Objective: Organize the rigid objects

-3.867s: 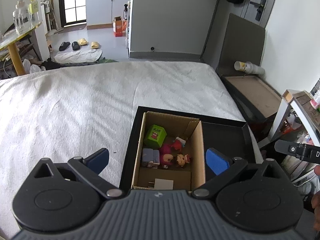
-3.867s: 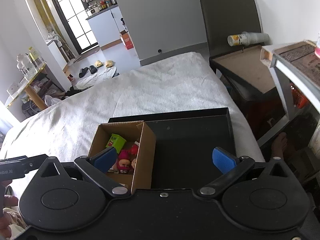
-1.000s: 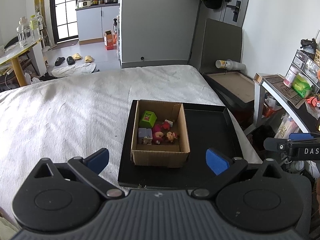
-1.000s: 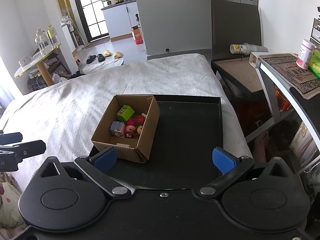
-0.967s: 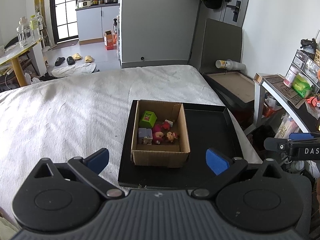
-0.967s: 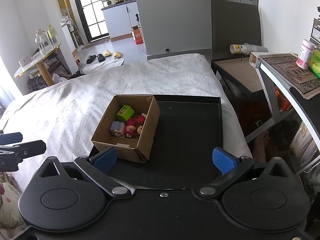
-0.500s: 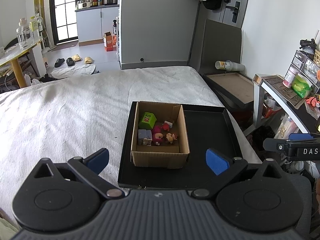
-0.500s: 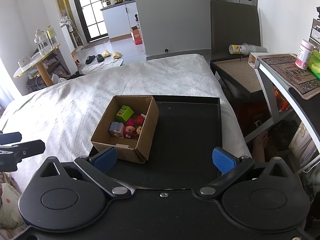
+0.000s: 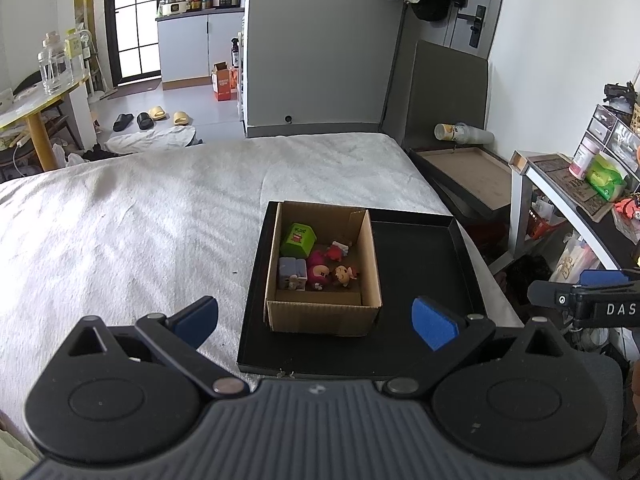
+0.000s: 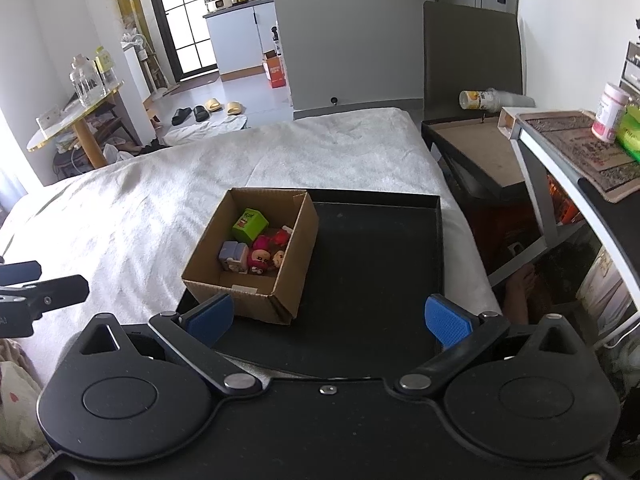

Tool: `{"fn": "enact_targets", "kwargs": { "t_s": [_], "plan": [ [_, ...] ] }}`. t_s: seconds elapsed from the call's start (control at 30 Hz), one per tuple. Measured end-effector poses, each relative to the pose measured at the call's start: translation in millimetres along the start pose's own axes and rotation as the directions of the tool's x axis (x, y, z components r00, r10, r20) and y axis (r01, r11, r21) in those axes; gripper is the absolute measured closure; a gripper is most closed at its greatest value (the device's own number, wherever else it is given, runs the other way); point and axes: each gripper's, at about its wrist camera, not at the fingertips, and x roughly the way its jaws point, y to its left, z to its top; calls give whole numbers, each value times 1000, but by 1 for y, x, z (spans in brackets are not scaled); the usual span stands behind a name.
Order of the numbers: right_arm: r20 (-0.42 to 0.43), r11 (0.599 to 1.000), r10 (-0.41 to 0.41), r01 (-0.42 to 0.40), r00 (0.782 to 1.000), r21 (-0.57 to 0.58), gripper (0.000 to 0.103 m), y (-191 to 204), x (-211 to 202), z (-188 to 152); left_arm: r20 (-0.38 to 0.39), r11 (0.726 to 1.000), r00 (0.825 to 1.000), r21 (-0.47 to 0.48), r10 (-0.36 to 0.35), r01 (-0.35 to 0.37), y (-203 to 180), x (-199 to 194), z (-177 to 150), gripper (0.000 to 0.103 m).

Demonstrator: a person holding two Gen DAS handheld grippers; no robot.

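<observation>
An open cardboard box [image 9: 370,280] stands in the left part of a black tray [image 9: 424,256] on a white bed. Inside lie a green cube [image 9: 298,239], a pale purple block toy [image 9: 292,272] and small red and pink figures [image 9: 320,272]. The box [image 10: 296,276], tray [image 10: 380,248] and green cube [image 10: 250,224] also show in the right wrist view. My left gripper [image 9: 316,320] is open and empty, held back above the tray's near edge. My right gripper [image 10: 328,316] is open and empty, also near the tray's front edge.
The white bed cover [image 9: 140,220] spreads to the left. A dark side table with a brown top [image 9: 468,168] stands right of the bed, and a shelf with bottles and packets [image 10: 580,148] is at far right. Slippers [image 9: 156,116] lie on the floor beyond.
Both grippers have drawn back and risen slightly from the box since several seconds ago. In the last second the views barely shift. The box and toys stay put.
</observation>
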Motion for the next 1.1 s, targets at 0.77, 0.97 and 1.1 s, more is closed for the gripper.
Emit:
{"fn": "enact_targets", "kwargs": {
  "t_s": [0.77, 0.97, 1.1],
  "plan": [
    [2, 1000, -4, 4, 1000, 4, 0, -3, -4, 0, -2, 1000, 1000, 0, 4, -4, 1, -1, 1, 1],
    [9, 1000, -19, 19, 1000, -5, 0, -2, -5, -2, -5, 1000, 1000, 2, 2, -2, 0, -2, -1, 1],
    [7, 1000, -21, 21, 1000, -2, 0, -3, -5, -2, -4, 1000, 1000, 0, 2, -2, 0, -2, -1, 1]
  ]
}}
